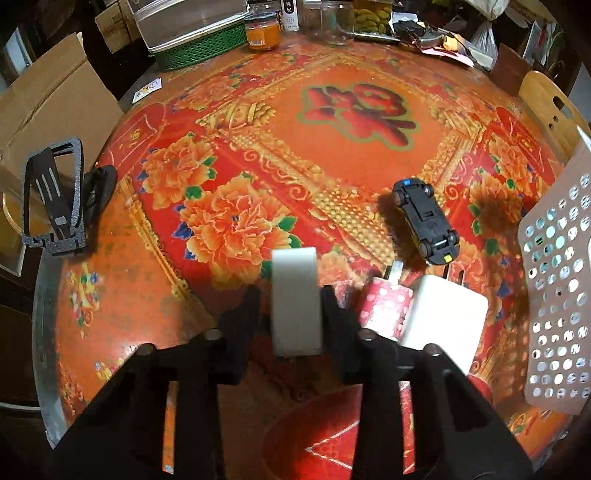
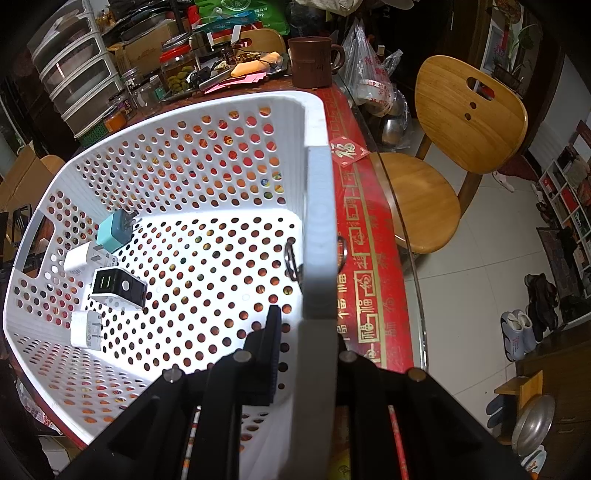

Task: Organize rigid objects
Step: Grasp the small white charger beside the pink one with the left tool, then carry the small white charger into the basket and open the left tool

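Note:
My left gripper (image 1: pixel 295 295) is shut on a white charger block (image 1: pixel 297 299) and holds it above the red floral tablecloth. To its right lie a pink dotted charger (image 1: pixel 386 308), a larger white charger (image 1: pixel 443 317) and an upturned black toy car (image 1: pixel 424 219). A black phone stand (image 1: pixel 55 199) sits at the table's left edge. My right gripper (image 2: pixel 306 332) is shut on the right rim of the white perforated basket (image 2: pixel 317 221). Inside it lie a teal charger (image 2: pixel 114 230), a black-and-white charger (image 2: pixel 118 286) and two white chargers (image 2: pixel 79 258), (image 2: pixel 86 328).
The basket's side wall (image 1: pixel 557 280) stands at the right in the left wrist view. Jars (image 1: pixel 262 31), a green tray (image 1: pixel 199 48) and clutter line the table's far edge. A cardboard box (image 1: pixel 48 103) is off the table to the left. A wooden chair (image 2: pixel 454 155) stands right of the table.

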Demonstrator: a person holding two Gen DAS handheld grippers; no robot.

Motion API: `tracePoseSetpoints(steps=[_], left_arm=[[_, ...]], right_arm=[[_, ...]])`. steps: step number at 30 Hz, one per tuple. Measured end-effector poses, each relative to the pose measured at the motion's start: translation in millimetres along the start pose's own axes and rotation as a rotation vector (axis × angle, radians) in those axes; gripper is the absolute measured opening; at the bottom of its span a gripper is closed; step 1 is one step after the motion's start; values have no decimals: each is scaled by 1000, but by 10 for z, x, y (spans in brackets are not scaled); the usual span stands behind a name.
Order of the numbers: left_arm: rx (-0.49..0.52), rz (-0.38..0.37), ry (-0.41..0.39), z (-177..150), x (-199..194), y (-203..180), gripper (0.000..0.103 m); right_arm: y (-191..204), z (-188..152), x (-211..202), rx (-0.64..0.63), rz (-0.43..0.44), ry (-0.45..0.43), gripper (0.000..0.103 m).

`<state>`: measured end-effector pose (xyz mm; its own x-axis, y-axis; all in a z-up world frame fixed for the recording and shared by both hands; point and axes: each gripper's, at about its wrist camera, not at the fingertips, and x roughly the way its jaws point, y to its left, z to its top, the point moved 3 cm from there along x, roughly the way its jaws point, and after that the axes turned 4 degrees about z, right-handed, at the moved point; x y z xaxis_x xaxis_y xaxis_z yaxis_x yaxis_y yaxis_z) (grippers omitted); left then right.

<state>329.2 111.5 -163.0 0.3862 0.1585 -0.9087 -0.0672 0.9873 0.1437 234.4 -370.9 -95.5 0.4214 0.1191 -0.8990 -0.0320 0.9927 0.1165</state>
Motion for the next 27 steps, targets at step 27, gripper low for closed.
tracePoseSetpoints(steps=[27], left_arm=[[206, 249, -391, 93, -1972, -1136, 21]], right_arm=[[18, -5, -11, -3, 1, -5, 13]])
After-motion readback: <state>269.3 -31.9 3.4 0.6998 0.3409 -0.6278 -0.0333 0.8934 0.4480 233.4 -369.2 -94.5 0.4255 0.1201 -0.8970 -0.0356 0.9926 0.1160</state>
